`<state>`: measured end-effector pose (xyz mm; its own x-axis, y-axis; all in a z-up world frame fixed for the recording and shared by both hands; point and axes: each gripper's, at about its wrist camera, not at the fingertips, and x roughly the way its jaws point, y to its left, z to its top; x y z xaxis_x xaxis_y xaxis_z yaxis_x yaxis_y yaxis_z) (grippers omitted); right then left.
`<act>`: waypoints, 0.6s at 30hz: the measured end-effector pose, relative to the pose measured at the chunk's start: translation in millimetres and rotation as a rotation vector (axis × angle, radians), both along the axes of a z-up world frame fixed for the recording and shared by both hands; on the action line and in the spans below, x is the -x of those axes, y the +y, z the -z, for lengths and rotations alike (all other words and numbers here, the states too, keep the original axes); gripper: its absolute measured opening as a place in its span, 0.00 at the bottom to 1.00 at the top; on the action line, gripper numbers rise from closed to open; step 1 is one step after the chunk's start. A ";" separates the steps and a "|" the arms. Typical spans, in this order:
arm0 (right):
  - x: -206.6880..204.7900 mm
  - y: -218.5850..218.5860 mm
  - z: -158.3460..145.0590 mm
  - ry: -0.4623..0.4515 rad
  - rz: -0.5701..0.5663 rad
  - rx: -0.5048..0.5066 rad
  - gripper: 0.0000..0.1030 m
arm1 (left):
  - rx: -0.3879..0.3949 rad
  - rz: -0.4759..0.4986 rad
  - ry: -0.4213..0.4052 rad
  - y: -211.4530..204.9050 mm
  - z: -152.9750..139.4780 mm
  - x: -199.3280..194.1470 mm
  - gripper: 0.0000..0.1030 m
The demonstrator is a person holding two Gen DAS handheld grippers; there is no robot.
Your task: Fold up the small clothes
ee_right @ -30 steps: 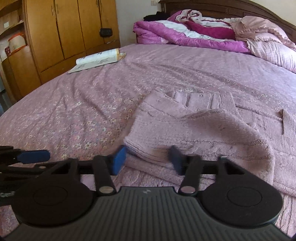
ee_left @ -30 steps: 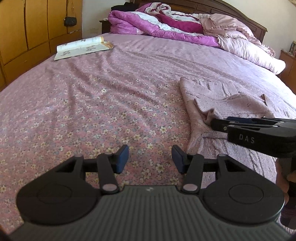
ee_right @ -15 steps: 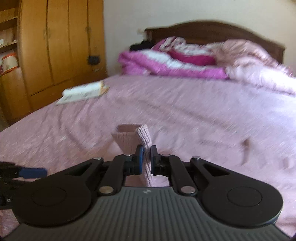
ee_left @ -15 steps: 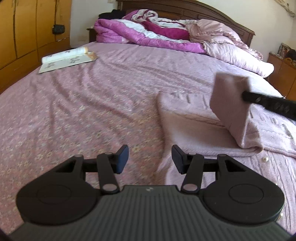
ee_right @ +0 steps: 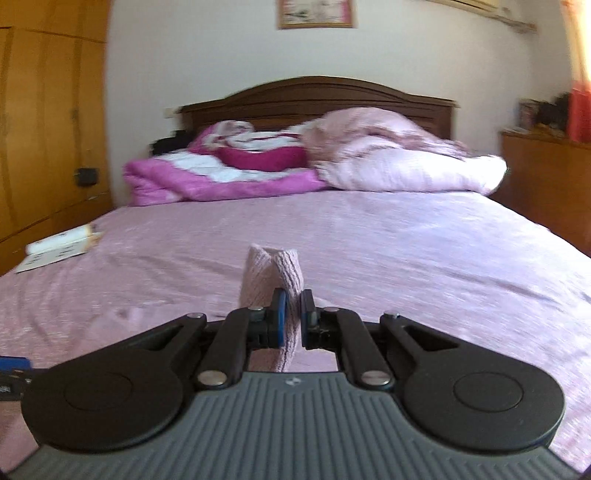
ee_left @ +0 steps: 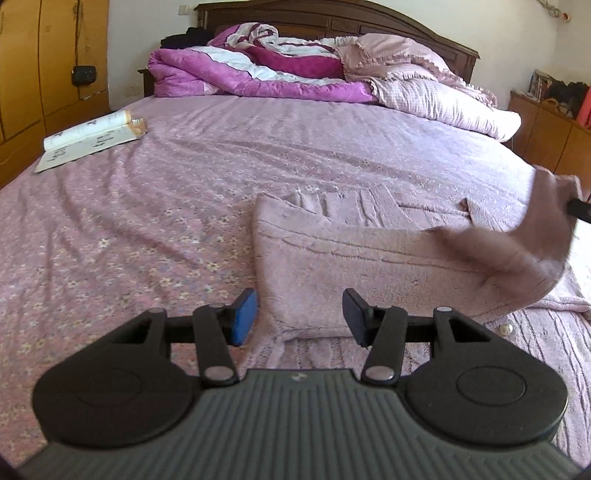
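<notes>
The pink knitted sweater (ee_left: 354, 254) lies on the bed (ee_left: 184, 192), straight ahead of the left tool (ee_left: 300, 316) and just past its tips. One sleeve (ee_left: 532, 240) is lifted up and across to that tool's right, blurred with motion, where half a second ago it hung as a steep flap nearer the middle of the view. The sleeve cuff (ee_right: 273, 280) stands up between the blue pads (ee_right: 281, 320) of the right tool (ee_right: 291, 319), which is clamped tight on it, as it was half a second ago.

The left tool has its jaws wide apart with nothing between them, hovering low over the near edge of the sweater; a second ago it sat over bare floral sheet to the left of the garment.

The right tool's view has swung up since the earlier frame: the headboard (ee_right: 317, 96) and a framed picture (ee_right: 314, 13) on the wall now sit ahead of it.

Far ahead of both tools a magenta quilt (ee_left: 251, 74) and a pale pink pillow (ee_left: 443, 103) are heaped at the head of the bed. An open book (ee_left: 88, 138) lies ahead and to the left, near the wardrobe (ee_left: 44, 66).
</notes>
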<state>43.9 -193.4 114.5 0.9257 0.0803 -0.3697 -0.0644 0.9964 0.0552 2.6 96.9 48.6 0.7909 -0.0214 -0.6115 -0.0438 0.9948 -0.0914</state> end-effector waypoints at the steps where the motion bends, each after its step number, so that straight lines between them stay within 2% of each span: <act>1: 0.4 -10.2 4.4 0.006 0.032 -0.007 0.07 | -0.003 0.000 0.004 -1.1 2.2 -2.0 0.52; 6: 1.3 -53.4 36.0 0.065 0.186 -0.045 0.07 | -0.027 -0.005 0.037 -7.5 15.8 -11.2 0.52; 11: 2.6 -82.4 77.8 0.183 0.247 -0.078 0.10 | -0.056 -0.005 0.053 -9.5 25.3 -14.9 0.52; 13: 4.7 -91.3 92.4 0.226 0.260 -0.093 0.21 | -0.052 -0.006 0.058 -7.8 27.1 -15.5 0.53; 14: 8.3 -90.2 97.4 0.226 0.268 -0.096 0.32 | -0.048 -0.007 0.061 -6.8 27.8 -16.1 0.53; 15: 10.9 -91.6 100.4 0.216 0.271 -0.097 0.36 | -0.041 -0.008 0.063 -5.6 28.4 -16.6 0.53; 18: 10.6 -91.1 104.6 0.215 0.269 -0.095 0.39 | -0.031 -0.012 0.066 -4.0 28.7 -16.6 0.54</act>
<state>33.2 -284.5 10.0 0.8199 -0.1127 -0.5612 0.2230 0.9659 0.1318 19.2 92.9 19.9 0.7491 0.0078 -0.6624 -0.0605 0.9966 -0.0568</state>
